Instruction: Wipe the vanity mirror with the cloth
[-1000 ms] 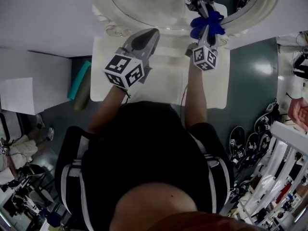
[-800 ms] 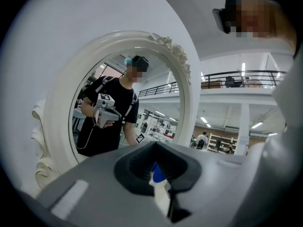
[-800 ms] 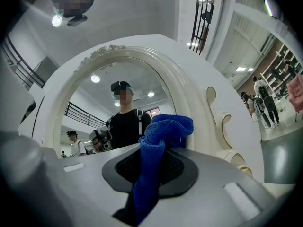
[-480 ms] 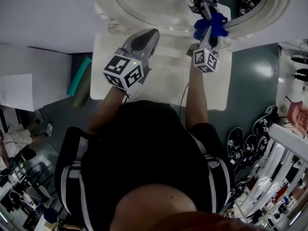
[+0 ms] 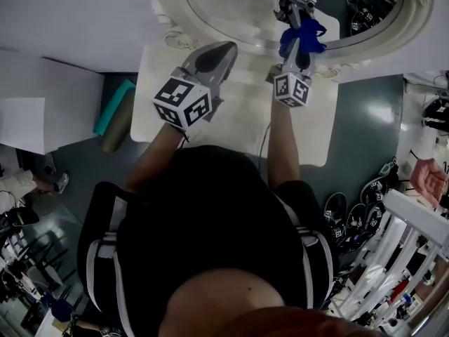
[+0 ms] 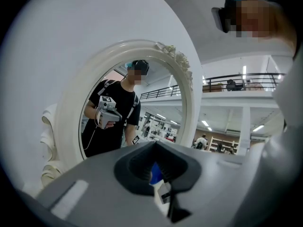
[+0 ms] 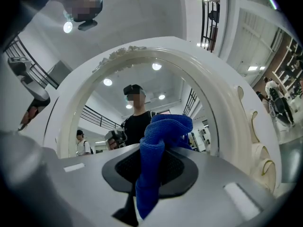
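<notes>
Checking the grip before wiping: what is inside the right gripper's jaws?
A blue cloth, pinched between the right gripper's shut jaws, bunching beyond them toward the vanity mirror. The cloth covers the pads where they clamp it, so the contact cannot be seen.

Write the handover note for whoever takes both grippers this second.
Right gripper: shut on the blue cloth, raised to the lower right of the mirror; cloth at or very near the glass, contact not certain.
Left gripper: jaws together, gripping nothing, held over the white table in front of the mirror.
Done: cloth picked up and brought to the glass. How much is already wiped cannot be told.
Left: wipe across the rest of the oval glass.
</notes>
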